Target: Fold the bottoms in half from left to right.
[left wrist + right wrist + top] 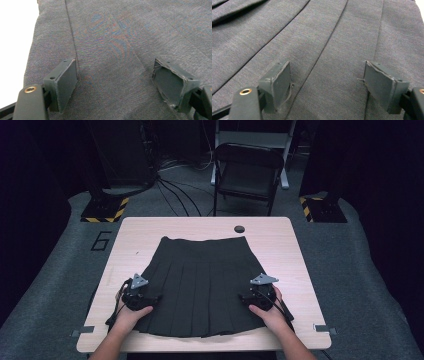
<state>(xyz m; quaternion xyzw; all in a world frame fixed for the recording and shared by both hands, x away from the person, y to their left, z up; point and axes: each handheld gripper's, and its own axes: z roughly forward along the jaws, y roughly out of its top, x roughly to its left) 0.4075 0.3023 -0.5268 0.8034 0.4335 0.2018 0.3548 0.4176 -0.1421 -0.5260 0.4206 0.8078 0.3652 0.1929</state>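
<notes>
One skirt (197,282), dark and pleated, flat on the surface (290,250), waistband at the far side, hem toward the person. Two hand-held grippers, one hand each. One folding chair (248,172) on the floor beyond the surface, one dark round hole (239,228) near the far edge.

Forearms cut off at the bottom of the high view. Near hem corners sit under the hands, hard to make out. Dim room, background mostly black.

Left hand-held gripper (136,292) over the skirt's left edge near the hem; in the left gripper view (113,82) jaws wide apart, only fabric between them, nothing clamped. Right hand-held gripper (260,292) over the right edge, same: jaws wide apart above the pleats in the right gripper view (327,83), nothing clamped. Can't tell whether the pads touch the cloth.
</notes>
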